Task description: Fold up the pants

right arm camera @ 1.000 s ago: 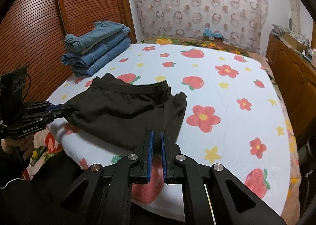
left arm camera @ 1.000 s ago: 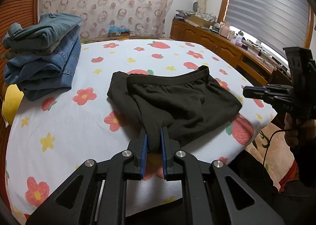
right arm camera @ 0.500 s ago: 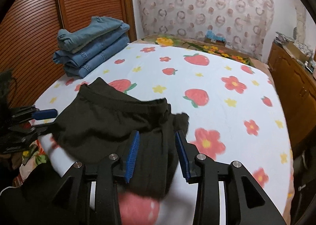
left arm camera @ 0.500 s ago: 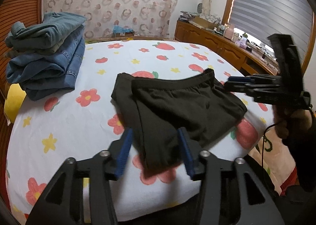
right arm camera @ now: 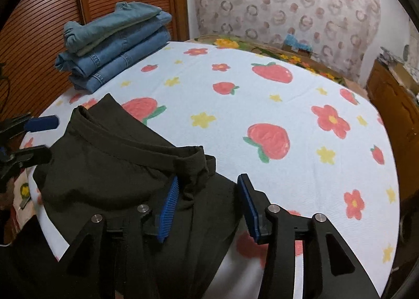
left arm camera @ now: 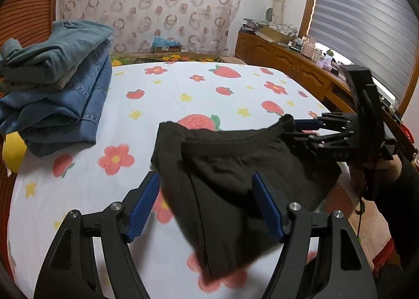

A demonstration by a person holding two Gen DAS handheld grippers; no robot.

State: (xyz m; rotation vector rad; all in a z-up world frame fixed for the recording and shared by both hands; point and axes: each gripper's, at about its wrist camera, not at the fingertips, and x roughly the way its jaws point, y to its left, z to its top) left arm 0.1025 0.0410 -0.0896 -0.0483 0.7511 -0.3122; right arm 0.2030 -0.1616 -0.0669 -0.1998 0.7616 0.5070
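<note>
Black pants [left arm camera: 235, 178] lie folded on the bed near its front edge; they also show in the right wrist view [right arm camera: 117, 168]. My left gripper [left arm camera: 207, 207] is open, its blue pads on either side of the pants' folded leg end, holding nothing. My right gripper [right arm camera: 209, 207] is open over the pants' waistband corner, one pad against the cloth. In the left wrist view the right gripper [left arm camera: 309, 128] is at the far waistband corner. In the right wrist view the left gripper [right arm camera: 39, 136] is at the pants' left edge.
A stack of folded blue jeans [left arm camera: 57, 89] sits on the bed's far left, also in the right wrist view [right arm camera: 115, 44]. The bed has a white sheet [right arm camera: 262, 105] with strawberries and flowers. A wooden sideboard [left arm camera: 288, 63] runs along the right wall.
Both grippers were shut a second ago, the left on the pants' leg end. Both have opened, the left let go, and the right moved in onto the waistband corner.
</note>
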